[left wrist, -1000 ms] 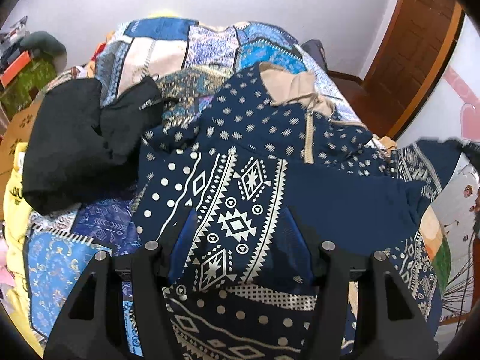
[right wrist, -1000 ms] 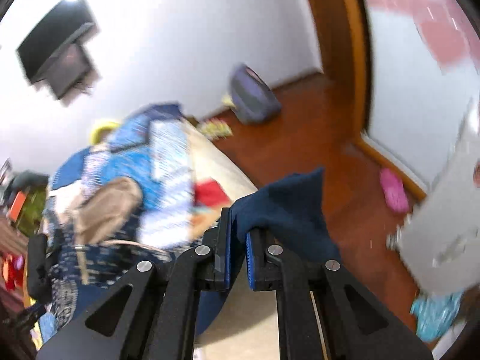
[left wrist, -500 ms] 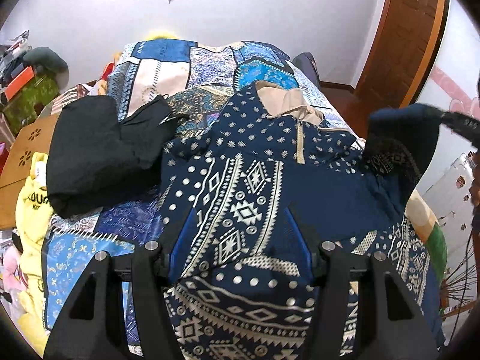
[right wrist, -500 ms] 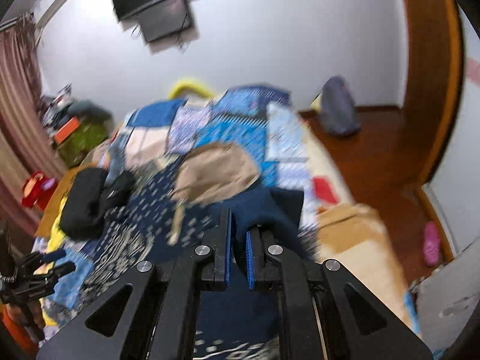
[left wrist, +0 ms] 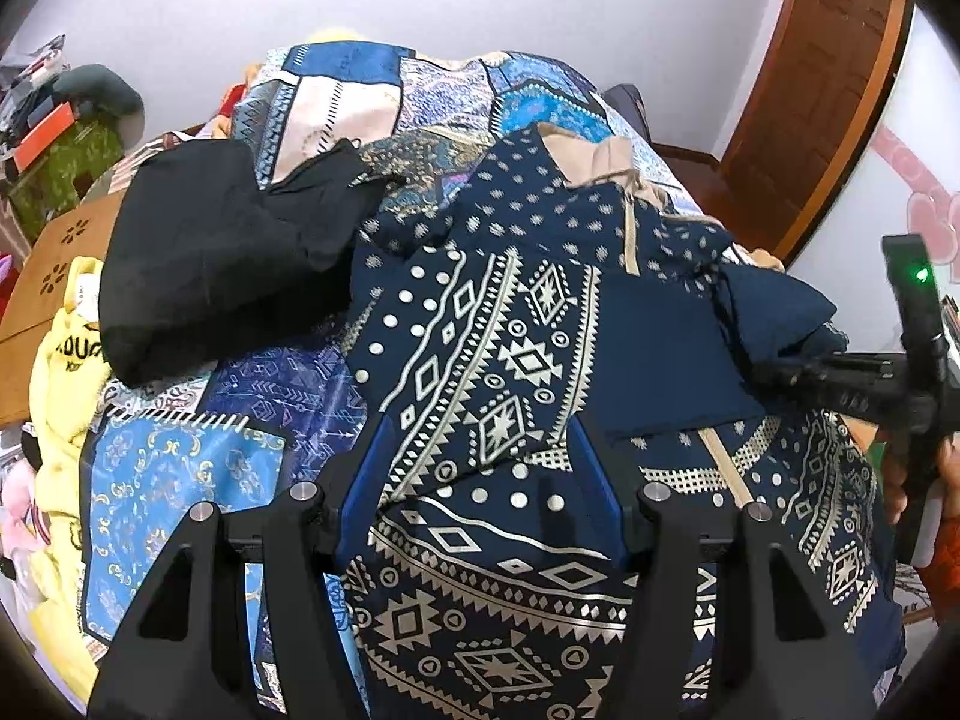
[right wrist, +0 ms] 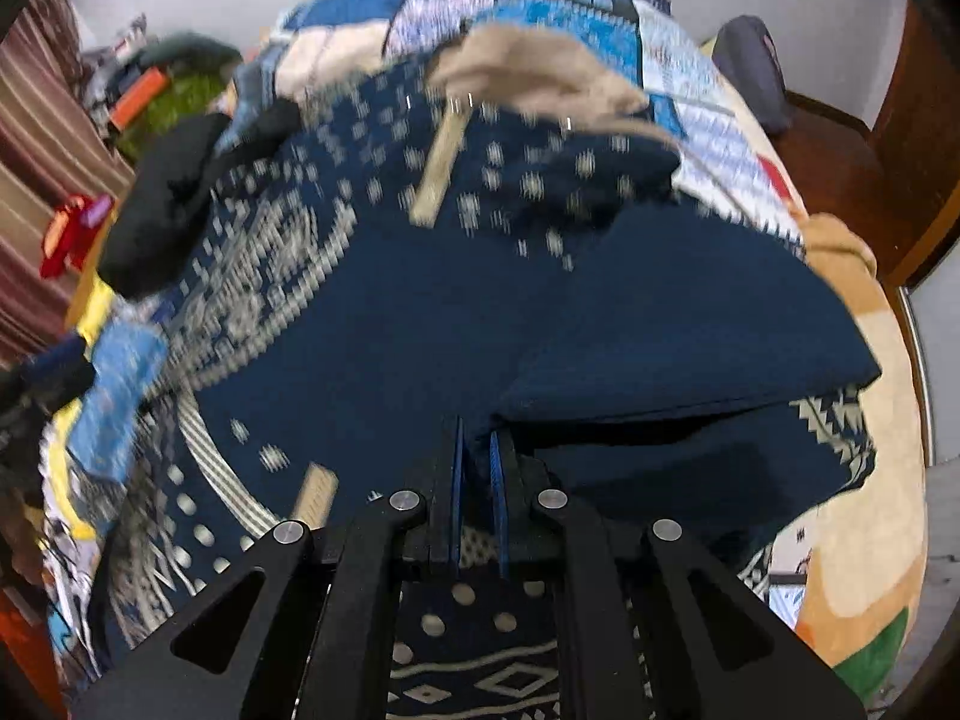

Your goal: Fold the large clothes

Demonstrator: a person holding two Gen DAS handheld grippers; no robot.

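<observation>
A large navy garment [left wrist: 510,360] with white geometric print, dots and a beige hood lies spread on the bed; it also shows in the right wrist view [right wrist: 420,300]. My left gripper [left wrist: 480,480] is open, its fingers on either side of the printed cloth near the hem. My right gripper [right wrist: 475,456] is shut on a plain navy part of the garment [right wrist: 660,324], folded over the printed front. In the left wrist view the right gripper [left wrist: 780,369] comes in from the right holding that fold.
A patchwork blue bedcover [left wrist: 372,90] lies under the garment. A black garment [left wrist: 222,252] lies at the left, a yellow one [left wrist: 66,372] at the bed's left edge. A wooden door [left wrist: 822,90] stands at the right. A dark bag [right wrist: 750,72] sits on the floor.
My right gripper has swung from beside the bed over onto it, carrying the navy cloth across the garment's front and lowering it. My left gripper has stayed open over the hem.
</observation>
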